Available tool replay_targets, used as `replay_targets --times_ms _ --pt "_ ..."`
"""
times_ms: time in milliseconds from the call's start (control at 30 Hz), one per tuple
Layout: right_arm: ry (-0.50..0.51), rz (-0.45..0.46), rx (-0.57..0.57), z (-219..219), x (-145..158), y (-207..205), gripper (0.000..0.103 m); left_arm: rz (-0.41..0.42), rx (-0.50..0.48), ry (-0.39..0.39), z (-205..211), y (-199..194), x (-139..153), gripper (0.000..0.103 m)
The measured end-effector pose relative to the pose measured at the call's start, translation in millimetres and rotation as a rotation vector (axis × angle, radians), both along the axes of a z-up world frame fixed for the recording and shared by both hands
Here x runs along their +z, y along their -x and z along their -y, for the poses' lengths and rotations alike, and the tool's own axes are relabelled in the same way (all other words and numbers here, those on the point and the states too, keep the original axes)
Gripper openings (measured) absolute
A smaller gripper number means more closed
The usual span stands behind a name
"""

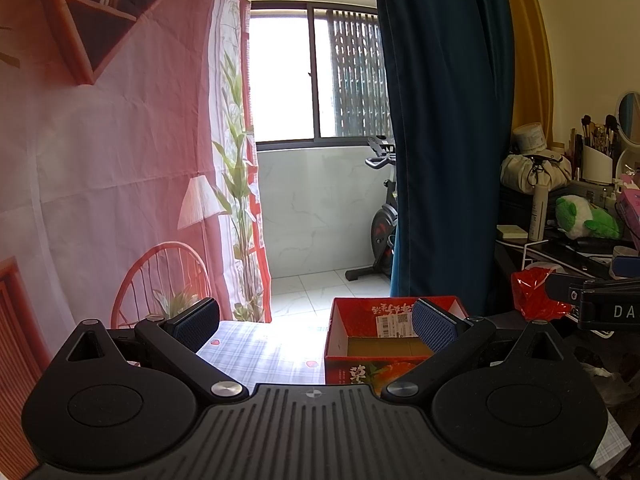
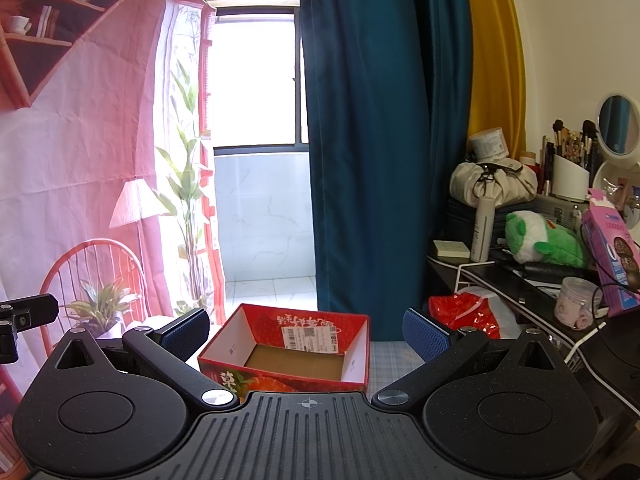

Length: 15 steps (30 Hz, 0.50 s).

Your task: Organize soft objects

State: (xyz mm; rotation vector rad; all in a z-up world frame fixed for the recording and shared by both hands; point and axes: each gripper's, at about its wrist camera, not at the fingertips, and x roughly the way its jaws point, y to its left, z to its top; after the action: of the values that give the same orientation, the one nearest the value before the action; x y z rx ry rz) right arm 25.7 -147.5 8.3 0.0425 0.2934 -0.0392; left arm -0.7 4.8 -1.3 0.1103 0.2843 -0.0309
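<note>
- Left gripper sits w/ fingers spread wide, nothing between the pads; it hovers near the table, box just to its right.
- Right gripper is likewise spread and empty, pointing straight at the red box.
- Red box stands open on the checked table, inside bare except a printed label on its far wall; judged to be the drop spot for the soft stuff.
- Green-and-white plush lies on the cluttered shelf far right, well apart from both grippers, beside a white bottle.
- Risk: reaching for the plush could knock the bottle over, since the two sit close together.
- Risk: the pink carton stands tilted at the shelf's near-right end; an arm sweep past it may tip it.
- Risk: cables run across the shelf near the plush; a finger could snag one and drag other things along.
- Risk: plush is squashy, so a shallow pinch may grab only fur and let it slip mid-carry.
- Risk: red plastic bag sits btwn box and shelf, on the likely carry path; a low pass could catch it.
- Risk: both grippers are near each other at the box, so a clash is possible if both move at once.
- Cannot tell whether other soft items lie out of view.
</note>
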Motion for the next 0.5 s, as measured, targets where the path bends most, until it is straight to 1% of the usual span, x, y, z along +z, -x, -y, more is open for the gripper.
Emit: replay_targets --times_ms 367,500 --pt "-0.008 0.003 -0.001 1.8 -2.0 -2.6 0.103 -0.006 -0.003 -0.003 1.0 -0.8 -3.3 0.103" --pt "-0.032 0.031 0.01 7.1 -16.4 -1.7 0.103 -0.018 -0.007 0.024 -3.4 -7.7 -10.4 0.103"
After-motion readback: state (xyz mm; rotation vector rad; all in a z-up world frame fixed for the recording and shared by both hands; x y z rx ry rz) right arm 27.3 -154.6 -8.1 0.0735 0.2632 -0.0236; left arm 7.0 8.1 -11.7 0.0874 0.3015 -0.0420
